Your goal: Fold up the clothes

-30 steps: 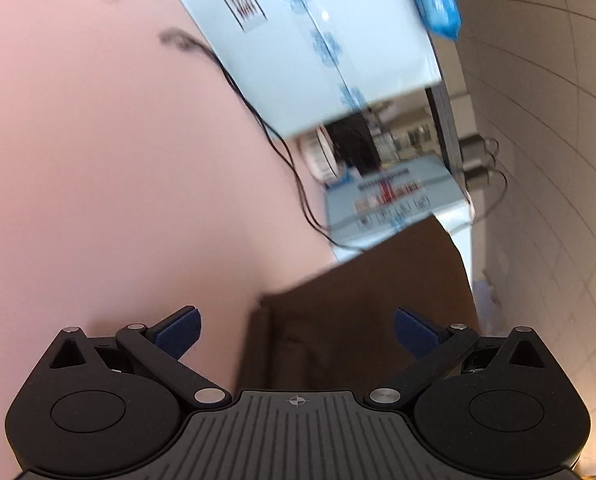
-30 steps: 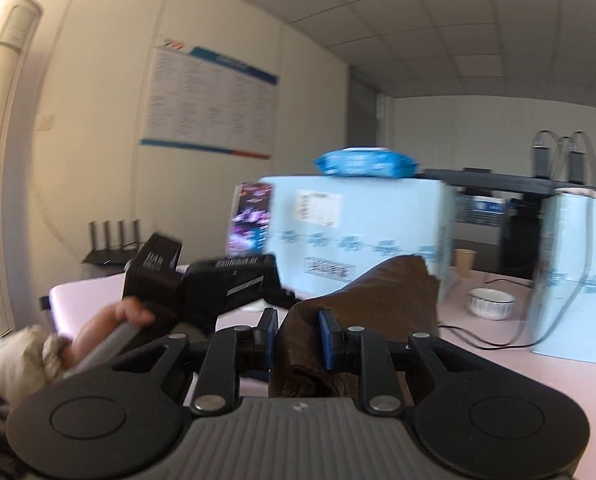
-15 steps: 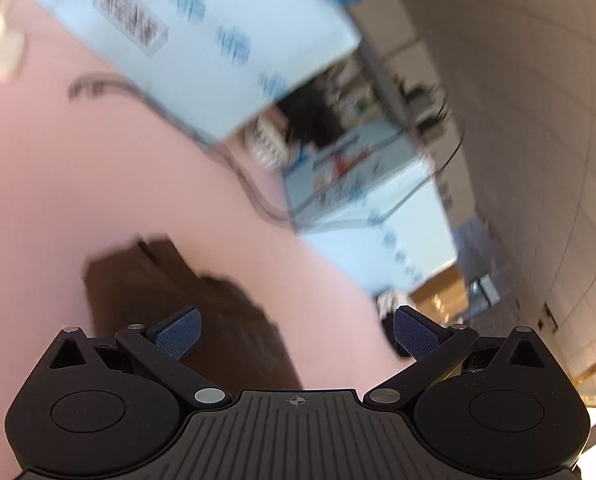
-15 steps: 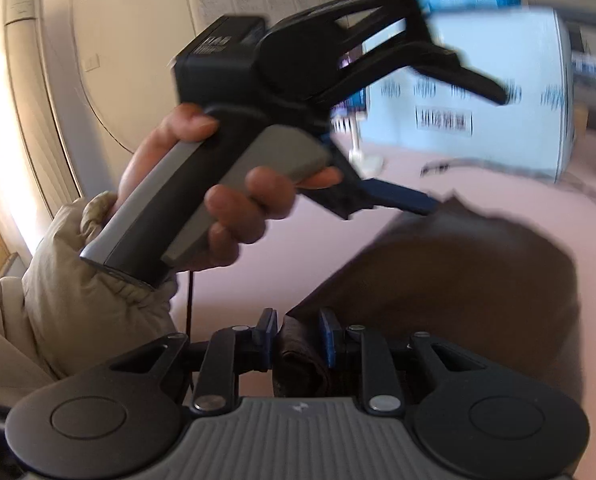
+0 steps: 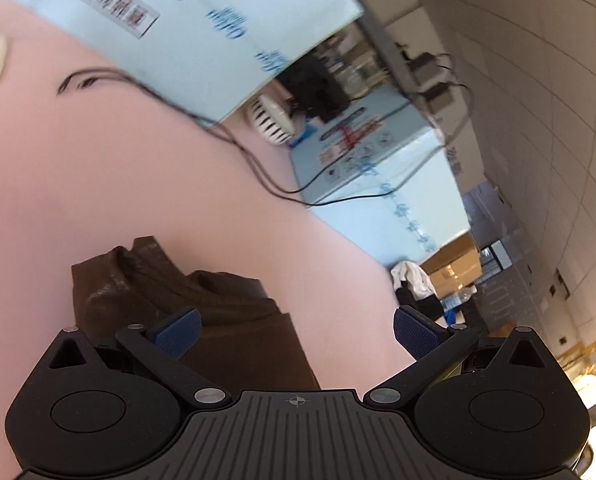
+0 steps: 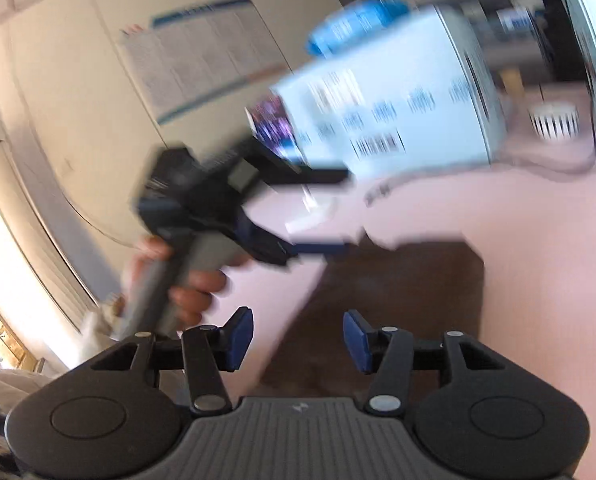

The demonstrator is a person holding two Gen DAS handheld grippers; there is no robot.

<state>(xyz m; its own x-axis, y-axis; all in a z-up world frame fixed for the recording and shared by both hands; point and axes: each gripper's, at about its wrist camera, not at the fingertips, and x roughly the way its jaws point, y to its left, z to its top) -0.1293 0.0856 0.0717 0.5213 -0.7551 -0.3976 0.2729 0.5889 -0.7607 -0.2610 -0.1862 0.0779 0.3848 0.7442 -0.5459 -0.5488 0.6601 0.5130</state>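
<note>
A dark brown garment point(image 5: 186, 304) lies folded in a lumpy pile on the pink table point(image 5: 98, 168). My left gripper point(image 5: 296, 330) is open and empty just above its near edge, with its left fingertip over the cloth. In the right wrist view the same garment point(image 6: 398, 300) lies flat on the table. My right gripper point(image 6: 298, 338) is open and empty above its near edge. The left gripper point(image 6: 318, 216) also shows there, held by a hand at the garment's far left corner.
Light blue cartons point(image 5: 202, 24) stand along the table's far side, with black cables point(image 5: 250, 160) trailing in front. A striped white cup point(image 5: 270, 120) sits between the cartons. A small white object point(image 6: 312, 214) lies beyond the garment.
My right gripper has opened and let go of the brown garment, which now lies on the table. My left gripper stayed open and swung over the garment's edge.
</note>
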